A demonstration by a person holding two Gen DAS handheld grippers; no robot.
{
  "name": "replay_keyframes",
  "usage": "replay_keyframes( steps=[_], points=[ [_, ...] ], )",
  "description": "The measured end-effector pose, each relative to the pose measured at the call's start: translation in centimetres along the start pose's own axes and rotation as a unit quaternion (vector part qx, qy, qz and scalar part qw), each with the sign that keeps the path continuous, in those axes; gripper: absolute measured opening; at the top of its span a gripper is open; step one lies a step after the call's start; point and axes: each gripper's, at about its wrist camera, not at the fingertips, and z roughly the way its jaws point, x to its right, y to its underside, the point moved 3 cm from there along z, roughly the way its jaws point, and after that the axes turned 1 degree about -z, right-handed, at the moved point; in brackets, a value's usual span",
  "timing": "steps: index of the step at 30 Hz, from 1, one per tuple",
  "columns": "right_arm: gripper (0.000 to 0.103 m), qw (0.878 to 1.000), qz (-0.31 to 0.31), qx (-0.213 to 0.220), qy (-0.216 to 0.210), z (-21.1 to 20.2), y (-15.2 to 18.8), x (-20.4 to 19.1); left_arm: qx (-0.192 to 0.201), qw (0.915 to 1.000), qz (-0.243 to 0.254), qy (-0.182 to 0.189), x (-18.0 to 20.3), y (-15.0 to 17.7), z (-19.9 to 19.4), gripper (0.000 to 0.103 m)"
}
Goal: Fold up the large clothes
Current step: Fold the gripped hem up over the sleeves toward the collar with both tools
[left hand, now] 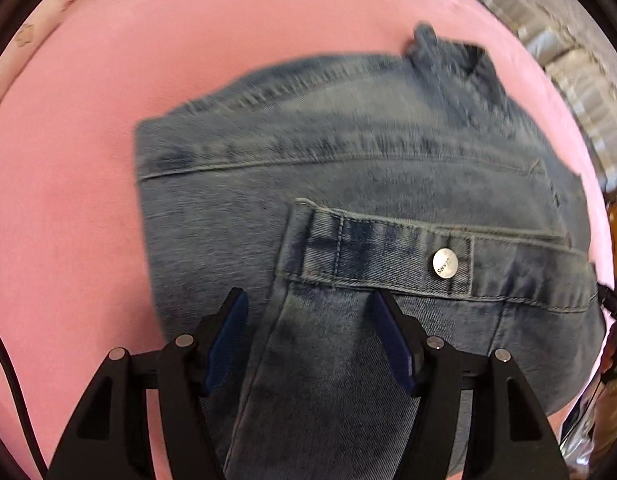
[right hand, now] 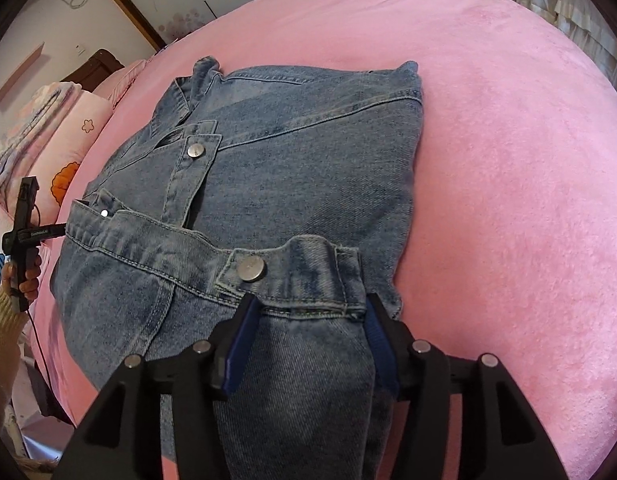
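Note:
A blue denim jacket (right hand: 300, 176) lies partly folded on a pink bed cover (right hand: 508, 160), its collar at the far end. It also fills the left wrist view (left hand: 348, 168). My left gripper (left hand: 306, 300) is open, its fingers spread on either side of a folded hem with a metal button (left hand: 444, 264). My right gripper (right hand: 308, 304) is open too, straddling another folded denim edge just behind a metal button (right hand: 250, 269). The left gripper also shows from the side, in a hand, at the left edge of the right wrist view (right hand: 22, 228).
The pink cover (left hand: 68, 200) spreads wide around the jacket. A pink patterned pillow (right hand: 68, 140) and folded bedding lie at the left edge of the bed. Grey checked curtains (left hand: 568, 60) hang at the far right. A wall with wooden trim stands behind.

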Motion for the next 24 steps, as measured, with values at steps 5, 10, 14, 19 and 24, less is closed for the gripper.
replay_keyframes(
  steps=[5, 10, 14, 19, 24],
  points=[
    [0.048, 1.000, 0.000, 0.010, 0.009, 0.0, 0.2, 0.1, 0.004, 0.9993, 0.036, -0.009, 1.1, 0.5, 0.3, 0.046],
    [0.026, 0.999, -0.010, 0.027, 0.041, -0.9, 0.5, -0.6, 0.019, 0.9933, 0.069, -0.090, 3.4, 2.0, -1.2, 0.015],
    [0.022, 0.994, -0.039, 0.063, 0.083, -2.8, 0.9, -2.3, 0.056, 0.9886, 0.025, -0.138, 3.6, 3.1, -3.2, 0.012],
    [0.020, 0.982, -0.056, 0.134, 0.119, -6.7, 0.4, -4.0, 0.155, 0.9678, -0.003, -0.198, 5.3, 4.2, -7.3, 0.011],
    [0.020, 0.970, -0.057, 0.203, 0.120, -10.3, -2.2, -5.3, 0.223, 0.9538, -0.068, -0.189, 5.2, 3.4, -11.9, 0.011]
  ],
)
